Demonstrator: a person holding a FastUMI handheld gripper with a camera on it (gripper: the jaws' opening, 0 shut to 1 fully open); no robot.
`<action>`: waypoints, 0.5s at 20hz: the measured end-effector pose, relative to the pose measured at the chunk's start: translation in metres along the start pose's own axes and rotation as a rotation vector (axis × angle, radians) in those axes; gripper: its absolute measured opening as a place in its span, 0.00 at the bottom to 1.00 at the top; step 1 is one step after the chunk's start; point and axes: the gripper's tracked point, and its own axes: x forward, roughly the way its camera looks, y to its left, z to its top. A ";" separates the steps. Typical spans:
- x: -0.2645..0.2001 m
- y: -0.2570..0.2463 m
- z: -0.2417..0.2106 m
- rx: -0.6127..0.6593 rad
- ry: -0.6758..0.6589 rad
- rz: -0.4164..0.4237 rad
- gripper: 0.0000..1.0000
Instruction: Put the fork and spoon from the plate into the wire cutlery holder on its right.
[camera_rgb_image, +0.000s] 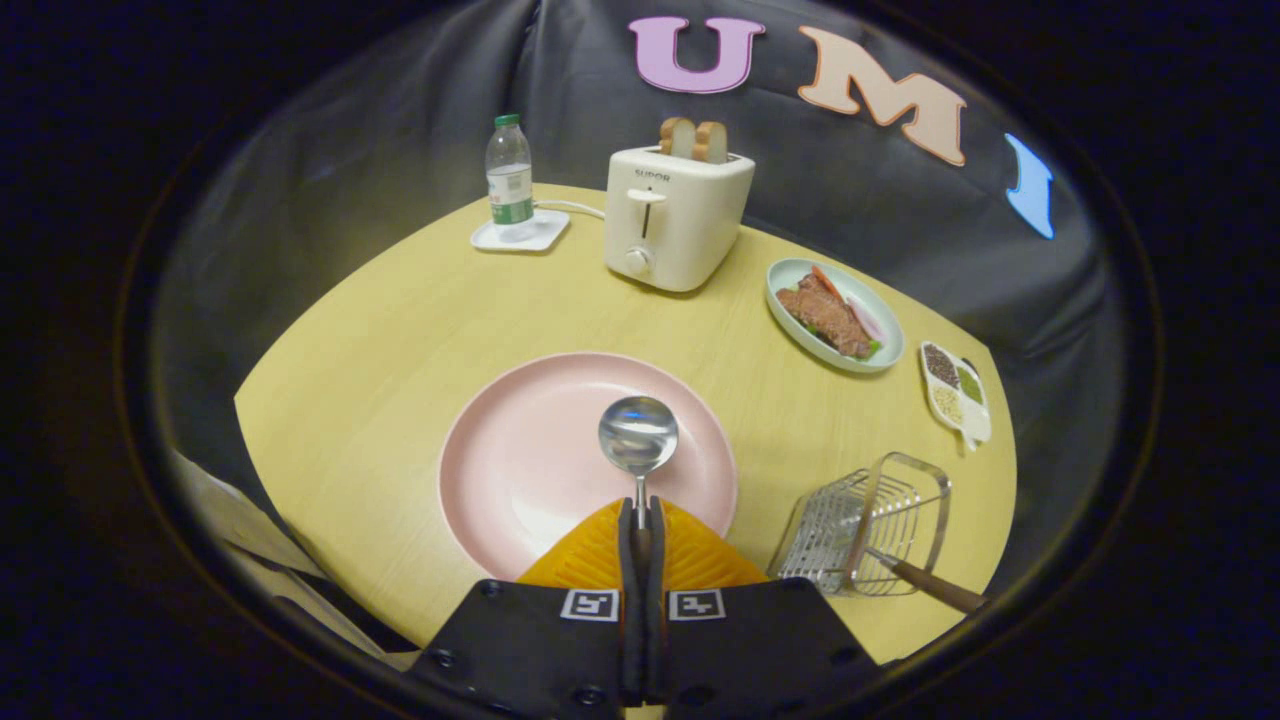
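Pale yellow wood forms the round surface (400, 330), and a pink plate (520, 460) sits on it as the landmark for everything else. The gripper (640, 520) hangs at the near edge of the plate with its two fingers pressed together on the thin neck of a metal spoon (638, 435), so it is closed and gripping the spoon. The spoon's round bowl points forward, just ahead of the fingers and above the middle of the plate; whether it has left the plate or just touches it cannot be told. To the right of the plate, near its front edge, a wire cutlery holder (865, 525) rests on the surface, tilted in this fisheye view. A wooden handle (935, 588) sticks out of the holder toward the near right, with a slim metal stem running inside the wires; this looks like the fork, already placed, though its tines are too hidden to confirm. Judged from this, roughly half the task appears done: the spoon is in hand and has yet to be carried right and lowered into the holder. Beyond the plate stand a cream toaster (675, 215) and a water bottle (509, 175).
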 end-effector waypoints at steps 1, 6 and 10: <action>-0.004 -0.004 -0.001 -0.005 0.009 0.002 0.04; -0.025 -0.035 -0.001 -0.039 0.026 -0.015 0.04; -0.043 -0.067 -0.003 -0.032 0.034 -0.048 0.04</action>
